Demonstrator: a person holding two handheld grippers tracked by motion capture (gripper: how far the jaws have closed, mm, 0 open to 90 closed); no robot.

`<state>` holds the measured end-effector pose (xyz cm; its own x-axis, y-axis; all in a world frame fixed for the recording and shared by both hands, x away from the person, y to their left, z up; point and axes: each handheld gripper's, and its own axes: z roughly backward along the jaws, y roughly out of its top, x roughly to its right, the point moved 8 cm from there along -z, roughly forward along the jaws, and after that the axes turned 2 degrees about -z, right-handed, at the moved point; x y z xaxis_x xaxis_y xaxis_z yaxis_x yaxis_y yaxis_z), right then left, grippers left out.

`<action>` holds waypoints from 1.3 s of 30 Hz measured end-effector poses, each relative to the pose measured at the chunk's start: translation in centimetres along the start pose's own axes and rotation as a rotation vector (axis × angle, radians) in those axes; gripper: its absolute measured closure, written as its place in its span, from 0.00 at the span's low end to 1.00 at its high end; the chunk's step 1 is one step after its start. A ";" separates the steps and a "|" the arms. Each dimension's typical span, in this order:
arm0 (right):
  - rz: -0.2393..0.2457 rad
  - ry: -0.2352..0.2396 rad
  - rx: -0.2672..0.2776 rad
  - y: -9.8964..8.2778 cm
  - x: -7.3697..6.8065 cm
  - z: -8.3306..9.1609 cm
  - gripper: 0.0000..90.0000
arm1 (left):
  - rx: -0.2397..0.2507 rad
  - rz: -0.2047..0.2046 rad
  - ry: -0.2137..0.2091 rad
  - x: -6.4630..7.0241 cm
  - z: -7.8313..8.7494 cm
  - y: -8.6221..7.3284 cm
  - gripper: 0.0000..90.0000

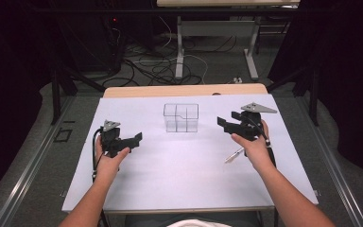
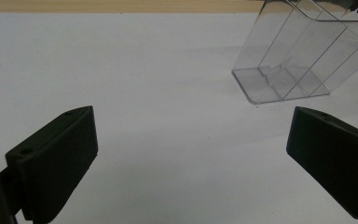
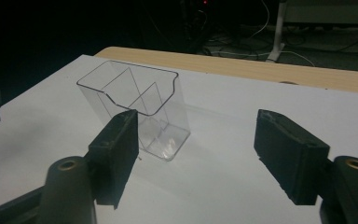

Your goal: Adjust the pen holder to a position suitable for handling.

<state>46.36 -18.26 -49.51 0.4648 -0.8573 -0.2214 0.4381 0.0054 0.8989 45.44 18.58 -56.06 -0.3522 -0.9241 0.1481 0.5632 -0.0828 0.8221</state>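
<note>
Dim, soft pictures; dark surroundings

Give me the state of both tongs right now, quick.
Left tongs: open, nothing between the jaws.
Right tongs: open, nothing held; the clear plastic organizer stands beyond them.

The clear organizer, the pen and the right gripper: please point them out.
clear organizer point(image 1: 181, 117), high view, front wall.
pen point(image 1: 234, 154), high view, middle of barrel.
right gripper point(image 1: 229, 125), high view, between its open jaws.

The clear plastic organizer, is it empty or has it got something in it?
Empty: the clear organizer stands upright on the white sheet, and its compartments show nothing but clear walls.
</note>
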 end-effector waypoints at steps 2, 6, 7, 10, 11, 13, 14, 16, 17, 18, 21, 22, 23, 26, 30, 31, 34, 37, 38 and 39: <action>-0.002 -0.012 0.004 -0.3 0.6 0.6 0.29 | -0.001 -0.007 0.000 0.0 0.0 0.0 0.02; -0.023 -0.032 0.003 -1.0 1.8 2.0 0.26 | -0.003 -0.009 -0.011 0.1 0.0 0.0 0.02; -0.038 -0.054 0.003 -1.4 2.7 2.6 0.23 | -0.001 -0.009 -0.013 0.2 0.0 0.0 0.02; -0.033 -0.080 -0.003 -1.8 3.7 3.3 0.21 | -0.004 -0.016 -0.021 0.5 -0.1 0.0 0.02; -0.034 -0.095 -0.004 -1.9 4.3 3.7 0.20 | -0.002 -0.023 -0.020 0.6 -0.1 0.0 0.02; -0.049 -0.125 0.008 -2.1 5.3 4.6 0.17 | -0.008 -0.035 -0.023 0.9 -0.1 0.0 0.02; -0.052 -0.135 0.009 -2.3 5.7 5.0 0.17 | -0.003 -0.037 -0.026 1.0 -0.2 0.0 0.02; -0.061 -0.164 0.017 -2.6 6.6 5.8 0.16 | -0.011 -0.044 -0.028 1.3 -0.2 0.0 0.02; -0.058 -0.183 0.013 -2.8 7.0 6.3 0.15 | -0.003 -0.044 -0.031 1.4 -0.3 0.0 0.02; -0.053 -0.195 0.013 -3.0 7.4 6.8 0.13 | -0.010 -0.049 -0.033 1.5 -0.3 -0.1 0.02; -0.050 -0.234 0.009 -3.7 8.5 7.9 0.04 | -0.009 -0.060 -0.034 1.8 -0.4 -0.1 0.02; -0.071 -0.241 0.003 -4.1 8.6 8.2 0.04 | -0.014 -0.061 -0.035 1.9 -0.4 -0.1 0.02; -0.060 -0.254 -0.002 -4.4 9.1 8.7 0.04 | -0.013 -0.062 -0.037 2.0 -0.4 -0.1 0.02; -0.051 -0.272 -0.010 -5.6 9.9 9.3 0.03 | -0.010 -0.063 -0.035 2.1 -0.5 -0.1 0.02; -0.038 -0.291 -0.037 -6.6 10.8 9.5 0.03 | -0.020 -0.074 -0.054 2.5 -0.5 0.0 0.00; -0.040 -0.290 -0.028 -6.7 10.8 9.4 0.03 | -0.016 -0.073 -0.067 2.8 -0.5 0.0 0.00; -0.036 -0.299 -0.028 -6.8 11.0 9.5 0.03 | -0.019 -0.111 -0.084 3.6 -0.5 0.0 0.00; -0.039 -0.299 -0.013 -6.7 11.1 9.4 0.03 | -0.028 -0.132 -0.107 4.6 -0.6 -0.1 0.00; -0.038 -0.304 -0.017 -6.8 11.2 9.5 0.03 | -0.033 -0.130 -0.119 5.1 -0.6 -0.2 0.00; -0.043 -0.317 0.019 -6.6 11.3 9.2 0.03 | -0.033 -0.125 -0.129 5.6 -0.7 -0.2 0.00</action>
<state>41.68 -32.74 -54.52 0.1820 -0.9742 -0.1335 0.4362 -0.0417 0.8989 43.89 13.21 -55.75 -0.5130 -0.8504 0.1168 0.5324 -0.2085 0.8204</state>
